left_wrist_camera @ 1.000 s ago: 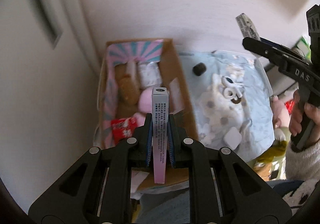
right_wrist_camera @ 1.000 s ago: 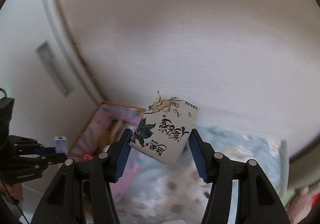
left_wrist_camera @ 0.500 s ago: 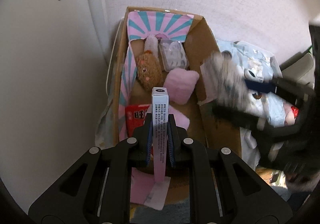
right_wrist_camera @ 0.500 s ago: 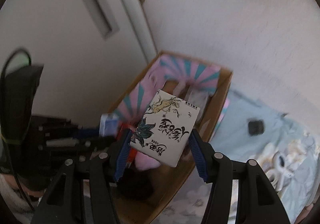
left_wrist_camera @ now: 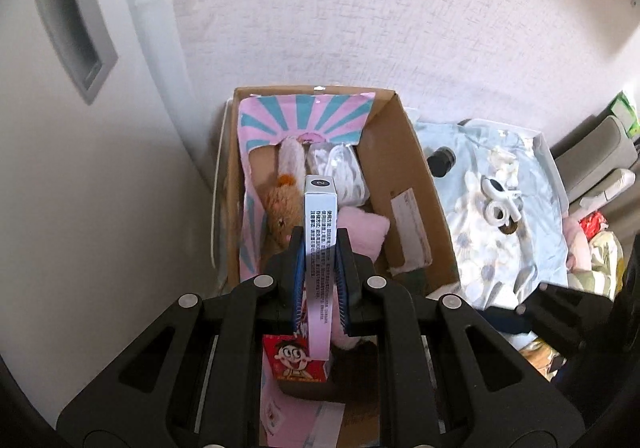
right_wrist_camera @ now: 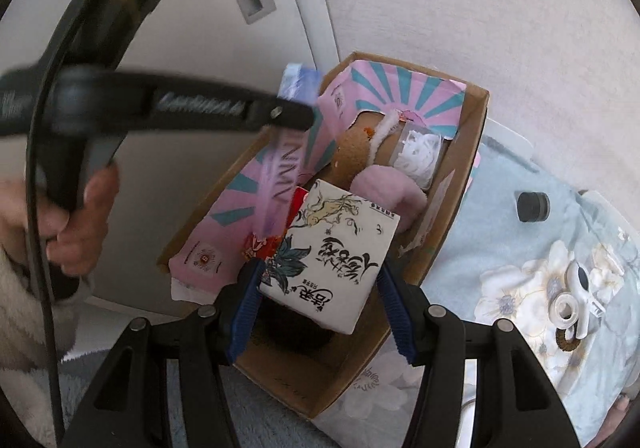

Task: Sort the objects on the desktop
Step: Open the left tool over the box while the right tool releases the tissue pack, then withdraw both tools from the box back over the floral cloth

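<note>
Both grippers have come over the cardboard box (left_wrist_camera: 404, 183) since a second ago, when the right one faced the wall. Now the left gripper (left_wrist_camera: 320, 248) pinches a slim pink carton (left_wrist_camera: 320, 232) upright above the box's near half, over a red snack pack (left_wrist_camera: 298, 362). The right gripper (right_wrist_camera: 320, 280) clamps a small white booklet (right_wrist_camera: 332, 260) with black brush lettering, tilted, above the box's near end. Inside lie a brown plush toy (left_wrist_camera: 284, 207), a pink cushion (right_wrist_camera: 390, 187) and a clear bag (left_wrist_camera: 344, 171). Right of the box, on the floral cloth (right_wrist_camera: 500, 240), sit a black cap (right_wrist_camera: 533, 206) and a white clip (right_wrist_camera: 574, 302).
</note>
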